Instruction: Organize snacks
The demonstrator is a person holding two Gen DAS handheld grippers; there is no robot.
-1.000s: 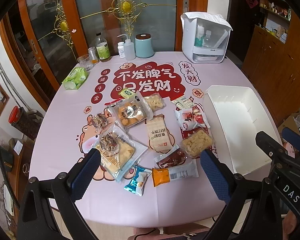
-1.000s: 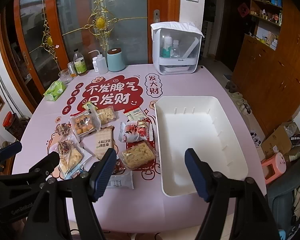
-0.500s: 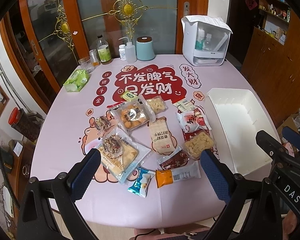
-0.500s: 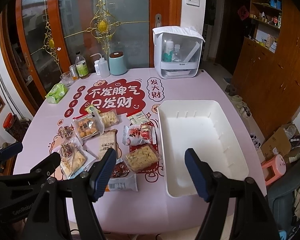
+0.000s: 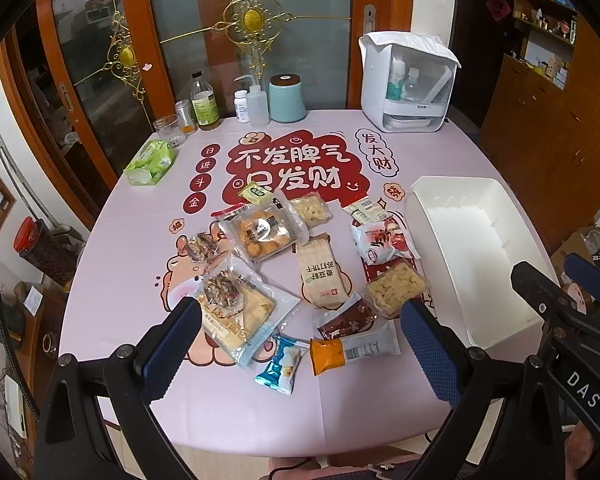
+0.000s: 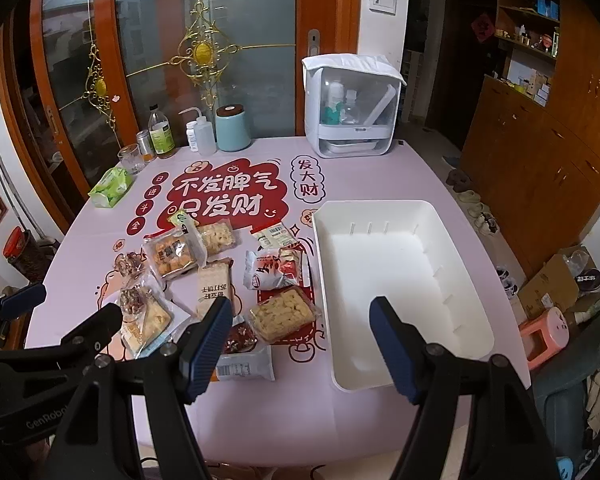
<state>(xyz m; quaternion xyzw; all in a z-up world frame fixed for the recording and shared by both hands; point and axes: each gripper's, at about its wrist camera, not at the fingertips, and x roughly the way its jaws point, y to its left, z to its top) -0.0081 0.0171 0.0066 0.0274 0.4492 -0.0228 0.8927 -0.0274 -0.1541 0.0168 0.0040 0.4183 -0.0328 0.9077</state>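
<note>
Both tongs hang released above the worktop (image 5: 140,240). Snack packets (image 5: 300,264) lie at twelve o'clock from the left tongs (image 5: 300,340); the white bin (image 6: 400,280) lies at twelve o'clock from the right tongs (image 6: 300,344).

A loose scatter of snack packets (image 5: 300,276) lay flat across the middle of the pink table: clear bags of small biscuits, a tall cracker pack (image 5: 320,270), a red-and-white pouch (image 5: 380,242), an orange-ended bar (image 5: 354,350) and a little blue sachet (image 5: 281,364) nearest. Beside them, to the right, sat a white bin (image 5: 500,304), upright with nothing inside.
</note>
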